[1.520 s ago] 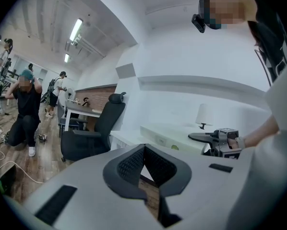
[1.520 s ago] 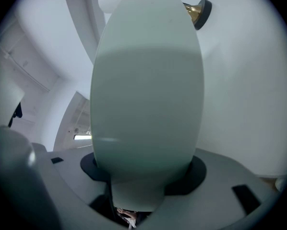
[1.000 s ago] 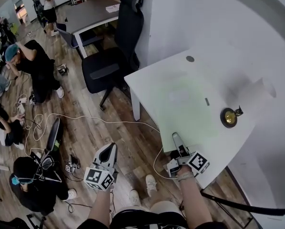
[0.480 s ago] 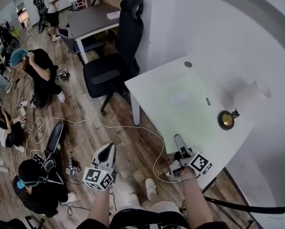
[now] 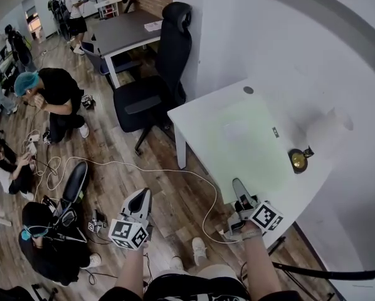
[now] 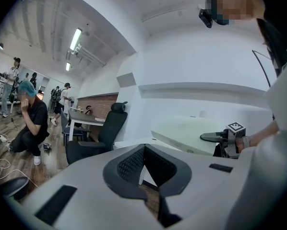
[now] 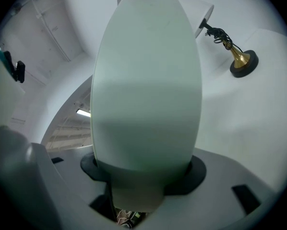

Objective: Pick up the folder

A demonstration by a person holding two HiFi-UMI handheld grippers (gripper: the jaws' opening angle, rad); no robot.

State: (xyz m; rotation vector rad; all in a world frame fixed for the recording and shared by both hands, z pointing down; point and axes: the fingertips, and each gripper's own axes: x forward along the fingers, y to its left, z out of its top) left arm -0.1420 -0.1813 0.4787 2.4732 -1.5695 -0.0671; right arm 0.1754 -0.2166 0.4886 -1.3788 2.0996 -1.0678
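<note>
The folder (image 5: 247, 144) is a pale green sheet held level just above the white table (image 5: 194, 108). My right gripper (image 5: 241, 196) is shut on the folder's near edge. In the right gripper view the folder (image 7: 146, 80) fills the space between the jaws and hides most of the table. My left gripper (image 5: 140, 200) hangs over the floor left of the table, shut and holding nothing. From the left gripper view, the folder (image 6: 186, 128) and the right gripper (image 6: 213, 137) show side-on.
A brass-based lamp (image 5: 298, 160) with a white shade (image 5: 328, 125) stands on the table's right side, beyond the folder. A black office chair (image 5: 156, 74) and a grey desk (image 5: 121, 30) lie past the table. People (image 5: 52, 96) and cables (image 5: 131, 165) occupy the wooden floor at left.
The right gripper has risen and rolled with the folder's near edge in it. The left gripper has risen slightly and stays shut.
</note>
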